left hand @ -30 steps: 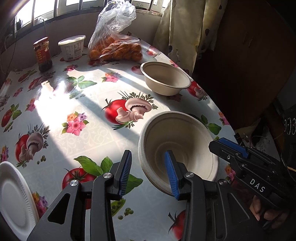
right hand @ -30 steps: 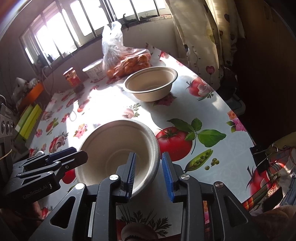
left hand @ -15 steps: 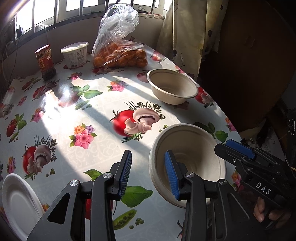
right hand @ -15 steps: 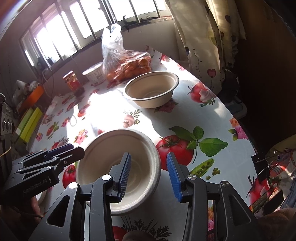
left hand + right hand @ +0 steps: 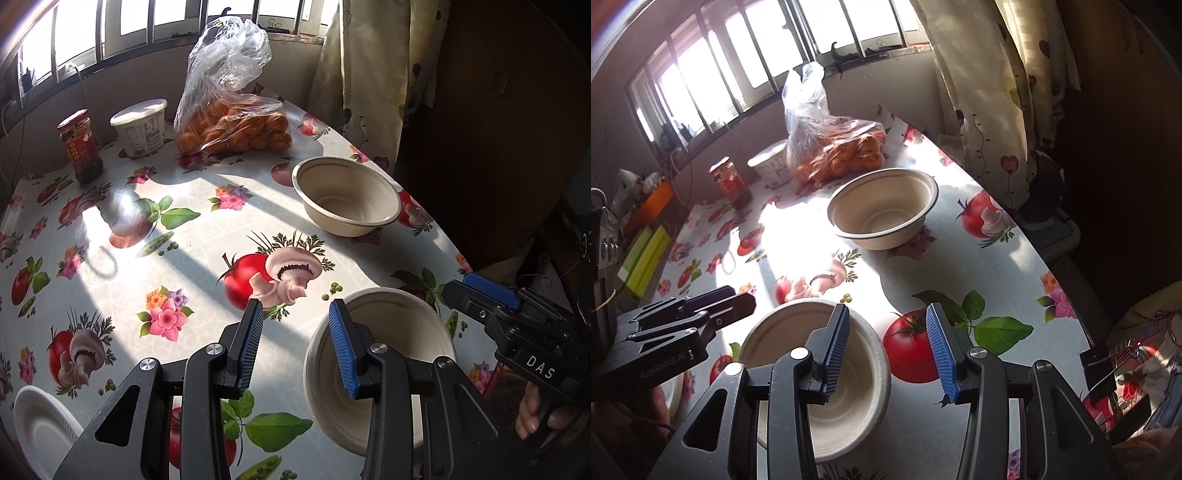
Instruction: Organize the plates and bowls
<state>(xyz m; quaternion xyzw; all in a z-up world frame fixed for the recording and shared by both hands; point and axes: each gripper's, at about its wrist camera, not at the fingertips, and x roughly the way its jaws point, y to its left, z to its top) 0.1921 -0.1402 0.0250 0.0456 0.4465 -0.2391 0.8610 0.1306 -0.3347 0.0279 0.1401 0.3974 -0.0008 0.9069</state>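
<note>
Change since a second ago: the right gripper [image 5: 888, 349] has just been opening. Its jaws, then close on the rim of the near bowl [image 5: 849, 398], now stand apart with the pads off the rim; the rim's right edge sits in the gap by the left pad, touching neither. Both grippers have drawn back toward the near table edge, and the near bowl, earlier tilted up, now sits flat on the tablecloth [image 5: 192, 258].

Left gripper [image 5: 297, 347]: pointed steeply down at the table, fingers apart and empty, width unchanged. In its view the near bowl [image 5: 399, 332] lies at 3 to 4 o'clock of the gap, its left rim behind the right finger; contact cannot be told.

Right gripper: angled down, held by a hand [image 5: 532, 413] at 4 o'clock in the left view.

Far bowl [image 5: 882, 206]: upright, at 12 o'clock from the right gripper's fingers, well apart from the near bowl.

White plate [image 5: 40, 424]: at 8 o'clock of the left view, on the near table edge.

Other stock, far end by the window: bag of oranges [image 5: 232, 125], white tub [image 5: 140, 127], red-labelled jar [image 5: 79, 146].
</note>
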